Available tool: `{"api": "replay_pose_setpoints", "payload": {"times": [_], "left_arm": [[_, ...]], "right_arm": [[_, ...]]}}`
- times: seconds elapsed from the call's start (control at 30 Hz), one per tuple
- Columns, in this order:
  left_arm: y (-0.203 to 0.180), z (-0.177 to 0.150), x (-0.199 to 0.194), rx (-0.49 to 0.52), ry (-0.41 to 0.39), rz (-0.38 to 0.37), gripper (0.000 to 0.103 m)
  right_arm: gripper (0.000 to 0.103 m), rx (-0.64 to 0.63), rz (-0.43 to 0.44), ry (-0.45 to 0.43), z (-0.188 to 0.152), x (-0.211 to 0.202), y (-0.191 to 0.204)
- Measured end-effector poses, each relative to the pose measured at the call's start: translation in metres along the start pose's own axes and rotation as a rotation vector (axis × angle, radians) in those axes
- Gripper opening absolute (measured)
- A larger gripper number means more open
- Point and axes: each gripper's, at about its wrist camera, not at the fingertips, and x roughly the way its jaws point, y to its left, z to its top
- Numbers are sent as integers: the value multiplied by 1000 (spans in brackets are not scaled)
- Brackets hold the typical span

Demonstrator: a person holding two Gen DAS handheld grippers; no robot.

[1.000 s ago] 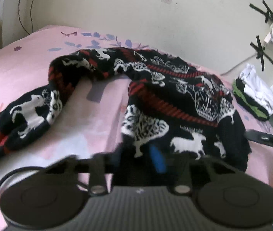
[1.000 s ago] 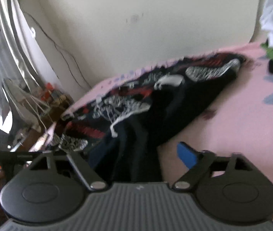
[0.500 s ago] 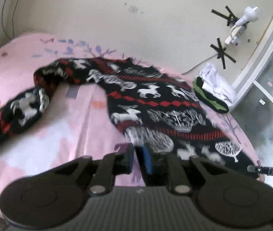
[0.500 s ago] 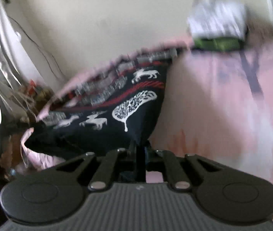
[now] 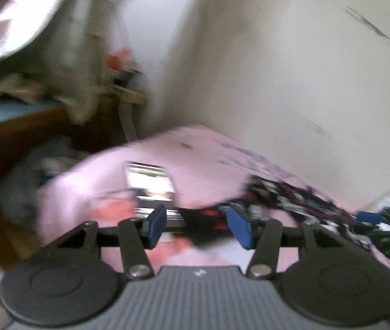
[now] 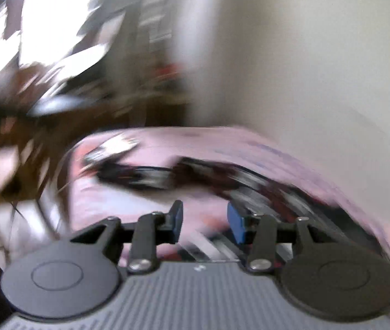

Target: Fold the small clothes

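A black sweater with red and white patterns [image 5: 291, 200] lies on the pink bed [image 5: 200, 148]. Both views are motion-blurred. My left gripper [image 5: 199, 227] is open and empty, its blue pads apart, just above a dark sleeve end [image 5: 203, 220]. My right gripper [image 6: 204, 224] is open and empty above the sweater [image 6: 222, 176], which stretches left to right across the bed [image 6: 249, 137]. The right gripper's blue tip [image 5: 368, 216] shows at the far right of the left wrist view.
A phone-like flat object [image 5: 151, 181] lies on the bed ahead of the left gripper. A wooden desk [image 5: 16, 126] and clutter stand left of the bed. A pale wall [image 5: 277, 68] runs behind it.
Both grippers have let go of the sweater and opened. Both views have swung left towards the bed's left end and the desk.
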Motion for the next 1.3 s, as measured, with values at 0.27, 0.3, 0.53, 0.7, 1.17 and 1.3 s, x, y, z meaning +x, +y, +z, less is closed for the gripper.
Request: {"api": "replay_pose_setpoints", "payload": {"times": [0.27, 0.3, 0.53, 0.7, 1.17, 1.3], "left_arm": [[65, -2, -50, -124, -70, 154, 55], [70, -2, -48, -130, -69, 152, 55], [64, 4, -24, -151, -62, 76, 56], [28, 21, 13, -116, -74, -46, 56], [-167, 70, 261, 18, 204, -357, 65], [-226, 44, 342, 78, 356, -314, 69]], "right_arm": [[41, -456, 133, 174, 21, 164, 86], [42, -497, 116, 129, 18, 169, 88], [0, -207, -9, -19, 112, 173, 24], [0, 169, -143, -313, 221, 90, -97], [0, 794, -543, -222, -85, -79, -289], [26, 929, -678, -46, -182, -93, -285]]}}
